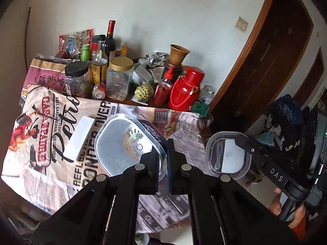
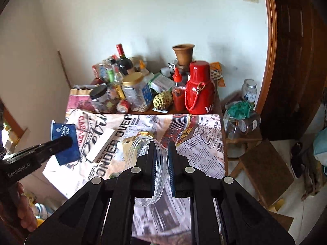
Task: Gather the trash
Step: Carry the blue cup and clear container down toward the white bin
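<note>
My left gripper [image 1: 162,161] is shut on the rim of an empty blue plastic tub [image 1: 124,143] and holds it above the table; the tub also shows in the right wrist view [image 2: 65,140]. My right gripper [image 2: 160,163] is shut on the tub's clear plastic lid [image 2: 151,163], held on edge above the table; the lid shows in the left wrist view [image 1: 227,156] off the table's right side. A white box [image 1: 79,137] lies on the newspaper-print cloth [image 2: 196,143]. A crumpled yellow wrapper [image 2: 146,134] lies behind the lid.
Jars, bottles, a red flask [image 2: 199,87], a custard apple [image 2: 162,101] and a clay pot [image 2: 183,54] crowd the table's far end. A low wooden stool [image 2: 265,167] and jars stand on the right, by a dark wooden door [image 2: 296,61].
</note>
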The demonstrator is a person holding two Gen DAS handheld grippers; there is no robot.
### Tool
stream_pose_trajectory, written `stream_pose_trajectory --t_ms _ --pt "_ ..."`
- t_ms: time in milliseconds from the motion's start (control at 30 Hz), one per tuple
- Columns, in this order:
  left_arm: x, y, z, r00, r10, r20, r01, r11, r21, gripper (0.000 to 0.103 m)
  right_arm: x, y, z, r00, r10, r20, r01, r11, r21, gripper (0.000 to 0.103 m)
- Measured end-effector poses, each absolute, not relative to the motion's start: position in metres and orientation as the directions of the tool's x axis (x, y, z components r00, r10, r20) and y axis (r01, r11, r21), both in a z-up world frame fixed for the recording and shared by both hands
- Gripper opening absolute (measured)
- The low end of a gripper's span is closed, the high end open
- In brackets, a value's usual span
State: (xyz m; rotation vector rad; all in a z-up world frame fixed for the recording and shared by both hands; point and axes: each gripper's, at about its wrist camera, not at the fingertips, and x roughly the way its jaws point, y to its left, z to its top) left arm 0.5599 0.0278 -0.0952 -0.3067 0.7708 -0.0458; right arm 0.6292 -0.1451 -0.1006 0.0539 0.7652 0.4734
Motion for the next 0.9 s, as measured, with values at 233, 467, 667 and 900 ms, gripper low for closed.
stream_pose_trajectory --t_ms 233,467,667,900 --pt "0.508 -0.005 -0.077 0.738 -0.146 -0.659 -0.041 0.965 -0.260 0.004 0.580 -0.162 -0.078 0.648 0.454 -0.611 -0.418 0.883 0.213 0.010" --pt "0.458 -0.008 -0.055 0.769 -0.153 -0.620 0.008 0.973 -0.230 0.005 0.535 -0.160 -0.064 0.681 0.455 -0.573 -0.404 0.887 0.225 0.010" --pt "0.408 0.008 -0.046 0.782 -0.189 -0.595 0.069 0.973 -0.218 0.004 0.479 -0.145 -0.060 0.718 0.425 -0.551 -0.367 0.904 0.219 0.010" --pt "0.328 0.039 -0.053 0.769 -0.209 -0.604 0.114 0.975 -0.193 0.005 0.403 -0.122 -0.072 0.728 0.402 -0.555 -0.320 0.916 0.243 0.010"
